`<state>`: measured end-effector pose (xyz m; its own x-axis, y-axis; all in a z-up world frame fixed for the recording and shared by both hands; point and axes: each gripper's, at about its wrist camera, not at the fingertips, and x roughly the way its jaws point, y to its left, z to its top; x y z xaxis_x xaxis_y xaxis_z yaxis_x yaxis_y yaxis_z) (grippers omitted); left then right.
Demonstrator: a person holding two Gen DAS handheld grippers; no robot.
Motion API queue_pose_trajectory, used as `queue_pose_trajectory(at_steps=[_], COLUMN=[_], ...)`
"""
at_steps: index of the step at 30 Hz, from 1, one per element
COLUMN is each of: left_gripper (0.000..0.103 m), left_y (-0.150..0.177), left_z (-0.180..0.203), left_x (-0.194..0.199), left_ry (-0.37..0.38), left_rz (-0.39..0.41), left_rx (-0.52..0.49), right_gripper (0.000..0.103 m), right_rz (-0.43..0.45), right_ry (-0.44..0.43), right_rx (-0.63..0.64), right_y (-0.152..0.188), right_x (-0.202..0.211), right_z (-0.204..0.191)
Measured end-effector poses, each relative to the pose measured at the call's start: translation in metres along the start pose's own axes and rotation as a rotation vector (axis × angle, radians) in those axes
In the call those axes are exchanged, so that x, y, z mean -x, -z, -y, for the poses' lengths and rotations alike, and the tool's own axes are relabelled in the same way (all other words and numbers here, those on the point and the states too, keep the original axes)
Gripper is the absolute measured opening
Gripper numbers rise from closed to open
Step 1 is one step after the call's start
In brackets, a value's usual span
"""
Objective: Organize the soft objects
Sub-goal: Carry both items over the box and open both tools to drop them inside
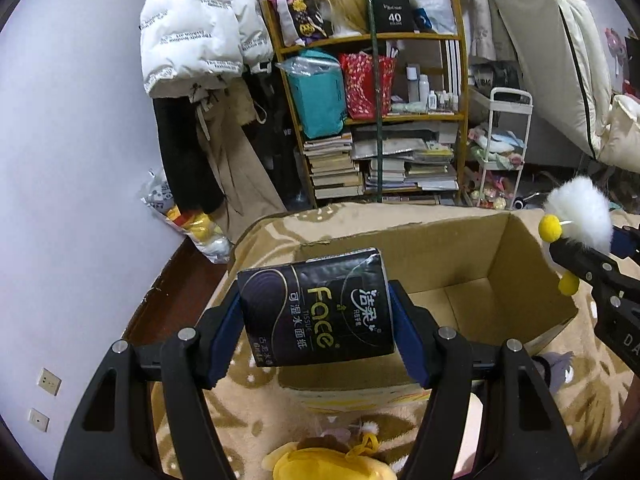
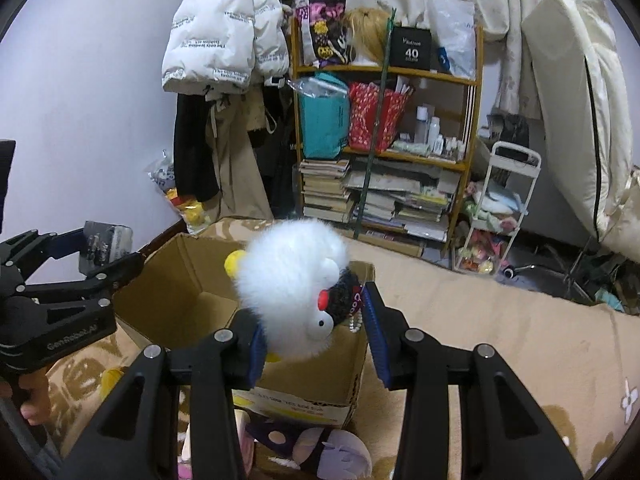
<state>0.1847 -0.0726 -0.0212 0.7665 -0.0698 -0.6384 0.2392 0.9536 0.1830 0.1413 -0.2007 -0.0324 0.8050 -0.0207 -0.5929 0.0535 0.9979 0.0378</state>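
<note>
Between left jaws, tissue pack

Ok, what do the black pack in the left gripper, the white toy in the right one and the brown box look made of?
Black rectangular tissue pack: glossy plastic film, judging by its sheen and creases. White fluffy toy: long-pile synthetic plush, seemingly, with yellow pom-poms. Brown open box: matte corrugated cardboard, torn rough along its rim.

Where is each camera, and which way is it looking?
Left wrist: sits on the left gripper, looking down past its tissue pack into the cardboard box.
Right wrist: sits on the right gripper, facing its fluffy white toy; fingers show at left.
Both share the box and bookshelf.
</note>
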Motion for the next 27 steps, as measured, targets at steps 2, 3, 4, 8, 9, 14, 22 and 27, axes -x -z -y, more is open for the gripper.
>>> queue_pose_trajectory(at_steps=[2, 3, 4, 8, 9, 14, 22, 27], left_gripper=[0.068, 0.068, 0.068, 0.068, 0.068, 0.068, 0.088, 0.096], left_y=[0.001, 0.001, 0.002, 0.007, 0.008, 0.011, 0.011, 0.011], left_z=[0.002, 0.003, 0.004, 0.007, 0.007, 0.009, 0.01, 0.004], left_x=[-0.008, -0.012, -0.013, -0.025, -0.027, -0.032, -0.03, -0.022], left_ry=[0.009, 0.011, 0.014, 0.026, 0.025, 0.028, 0.028, 0.034], left_rz=[-0.013, -0.02, -0.025, -0.064, -0.071, -0.094, -0.09, -0.105], left_rx=[0.002, 0.001, 0.001, -0.012, -0.014, -0.02, -0.028, -0.007], right_gripper=[0.045, 0.045, 0.046, 0.046, 0.046, 0.046, 0.059, 0.082], right_rz=[0.0, -0.003, -0.01, -0.029, -0.034, -0.06, -0.094, -0.08], right_ry=[-0.008, -0.006, -0.002, -0.021, -0.025, -0.037, -0.077, -0.063], right_rx=[0.004, 0.004, 0.007, 0.016, 0.016, 0.02, -0.021, -0.017], right_y=[0.0, 0.001, 0.001, 0.003, 0.004, 0.01, 0.014, 0.015], right_x=[-0.004, -0.005, -0.008, -0.019, -0.022, -0.033, -0.038, -0.029], right_z=[0.002, 0.002, 0.002, 0.0, 0.0, -0.001, 0.004, 0.001])
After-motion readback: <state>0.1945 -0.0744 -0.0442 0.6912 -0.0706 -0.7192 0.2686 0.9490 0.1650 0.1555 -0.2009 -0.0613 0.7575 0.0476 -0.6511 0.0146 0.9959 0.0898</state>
